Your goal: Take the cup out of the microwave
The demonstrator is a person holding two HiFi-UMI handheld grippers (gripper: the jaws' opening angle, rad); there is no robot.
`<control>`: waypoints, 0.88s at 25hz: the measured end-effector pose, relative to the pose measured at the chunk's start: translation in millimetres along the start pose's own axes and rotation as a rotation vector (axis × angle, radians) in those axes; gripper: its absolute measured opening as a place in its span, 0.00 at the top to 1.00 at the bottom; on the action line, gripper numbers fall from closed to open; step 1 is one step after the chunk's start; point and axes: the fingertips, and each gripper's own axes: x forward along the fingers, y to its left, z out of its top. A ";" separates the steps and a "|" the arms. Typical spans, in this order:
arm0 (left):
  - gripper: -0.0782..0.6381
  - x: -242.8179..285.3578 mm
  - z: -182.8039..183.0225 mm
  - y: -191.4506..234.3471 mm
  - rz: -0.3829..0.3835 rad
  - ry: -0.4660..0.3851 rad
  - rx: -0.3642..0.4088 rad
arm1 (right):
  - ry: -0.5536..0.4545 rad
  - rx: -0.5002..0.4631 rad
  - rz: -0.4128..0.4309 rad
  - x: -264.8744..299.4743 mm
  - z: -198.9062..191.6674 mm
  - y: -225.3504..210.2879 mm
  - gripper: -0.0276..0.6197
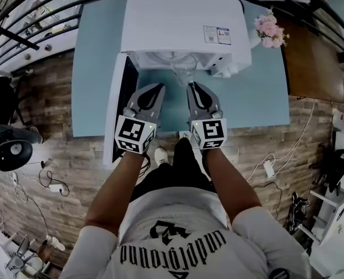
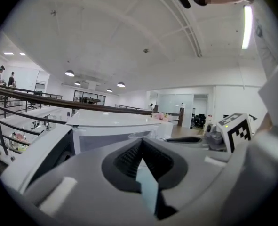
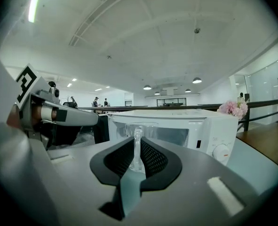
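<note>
The white microwave [image 1: 183, 22] stands on a light blue table [image 1: 259, 97], its door [image 1: 118, 103] swung open to the left. A clear cup [image 1: 185, 73] hangs just in front of the oven's mouth. My right gripper [image 1: 190, 87] is shut on the cup's handle; in the right gripper view the clear handle [image 3: 137, 147] stands pinched between the dark pads, with the microwave [image 3: 186, 131] behind it. My left gripper [image 1: 159, 88] is beside it, in front of the open door, shut with nothing held. The cup's rim [image 2: 141, 134] shows just past the left gripper [image 2: 141, 144].
Pink flowers [image 1: 269, 31] stand at the table's right back corner, next to a brown table [image 1: 314, 63]. Black railings [image 1: 32, 22] run along the far side. The floor by my feet carries cables and a power strip [image 1: 55, 188].
</note>
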 end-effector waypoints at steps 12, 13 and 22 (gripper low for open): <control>0.82 -47.3 48.4 -34.5 -0.069 -0.060 0.051 | -0.083 -0.009 -0.019 -55.5 63.5 17.6 0.89; 0.82 -51.8 51.7 -37.7 -0.073 -0.063 0.057 | -0.088 -0.010 -0.020 -61.1 68.1 18.6 0.89; 0.82 -86.0 76.4 -64.3 -0.092 -0.086 0.070 | -0.111 -0.021 -0.019 -112.9 101.6 19.8 0.89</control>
